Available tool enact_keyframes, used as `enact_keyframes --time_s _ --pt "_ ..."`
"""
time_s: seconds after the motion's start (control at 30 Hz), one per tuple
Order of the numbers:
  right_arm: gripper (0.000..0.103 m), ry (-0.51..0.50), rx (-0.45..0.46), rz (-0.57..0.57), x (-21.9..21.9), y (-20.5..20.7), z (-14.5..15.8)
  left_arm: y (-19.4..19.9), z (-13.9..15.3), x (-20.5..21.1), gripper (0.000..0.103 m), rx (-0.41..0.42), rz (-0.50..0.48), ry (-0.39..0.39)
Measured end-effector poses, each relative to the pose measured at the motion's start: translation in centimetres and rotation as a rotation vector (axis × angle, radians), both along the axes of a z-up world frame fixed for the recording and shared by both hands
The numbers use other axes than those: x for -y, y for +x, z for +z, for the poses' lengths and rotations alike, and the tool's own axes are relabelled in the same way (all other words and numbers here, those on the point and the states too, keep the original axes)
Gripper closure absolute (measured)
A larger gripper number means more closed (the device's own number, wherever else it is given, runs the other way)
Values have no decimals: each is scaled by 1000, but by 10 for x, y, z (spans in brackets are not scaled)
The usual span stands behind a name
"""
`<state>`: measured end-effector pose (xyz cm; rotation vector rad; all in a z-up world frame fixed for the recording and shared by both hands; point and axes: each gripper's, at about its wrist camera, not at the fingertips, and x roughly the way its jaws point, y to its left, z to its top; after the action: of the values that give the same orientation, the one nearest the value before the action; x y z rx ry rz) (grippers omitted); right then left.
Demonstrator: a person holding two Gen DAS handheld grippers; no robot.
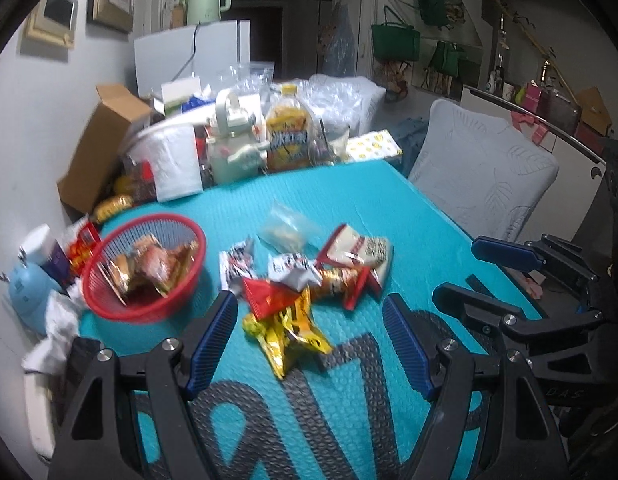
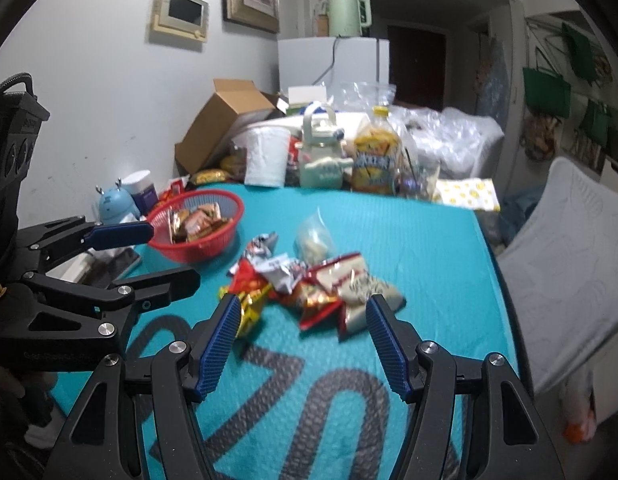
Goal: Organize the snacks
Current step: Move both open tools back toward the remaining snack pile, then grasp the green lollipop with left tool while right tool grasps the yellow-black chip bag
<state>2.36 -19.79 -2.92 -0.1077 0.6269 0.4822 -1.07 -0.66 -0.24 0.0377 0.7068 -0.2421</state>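
Observation:
A pile of snack packets (image 1: pixel 301 280) (image 2: pixel 309 284) lies mid-table on the teal mat (image 1: pixel 389 208). It includes a yellow packet (image 1: pixel 293 332) at the front, a white and red packet (image 1: pixel 361 252) and a clear bag (image 1: pixel 285 228) behind. A red basket (image 1: pixel 149 308) (image 2: pixel 197 254) left of the pile holds several packets. My left gripper (image 1: pixel 309 298) (image 2: pixel 175 254) hovers open just short of the yellow packet and holds nothing. My right gripper (image 2: pixel 303 300) (image 1: pixel 465 272) hovers open in front of the pile's right side, also holding nothing.
Clutter lines the back of the table: a cardboard box (image 1: pixel 101 148), a paper towel roll (image 1: pixel 173 164), a pale jug (image 1: pixel 233 140) and a yellow bottle (image 1: pixel 287 136). A cushioned chair (image 1: pixel 485 176) stands past the right edge. A blue gadget (image 1: pixel 27 292) sits at the left.

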Motion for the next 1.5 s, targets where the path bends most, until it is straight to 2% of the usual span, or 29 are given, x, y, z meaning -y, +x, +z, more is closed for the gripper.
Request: enact_keyframes --time_s 0.53,1.17,1.37,1.5 --pt "38 -16 -144 35 -25 24 -54 17 -58 -29 29 -152 96 -15" --pt "38 19 -277 182 -80 69 -80 57 -86 -77 29 -223 188 -22" --pt "38 43 -329 216 -91 82 -92 62 -91 -80 29 -220 195 2" --pt "52 58 -358 225 -90 87 -98 66 -96 -80 29 -233 179 -21"
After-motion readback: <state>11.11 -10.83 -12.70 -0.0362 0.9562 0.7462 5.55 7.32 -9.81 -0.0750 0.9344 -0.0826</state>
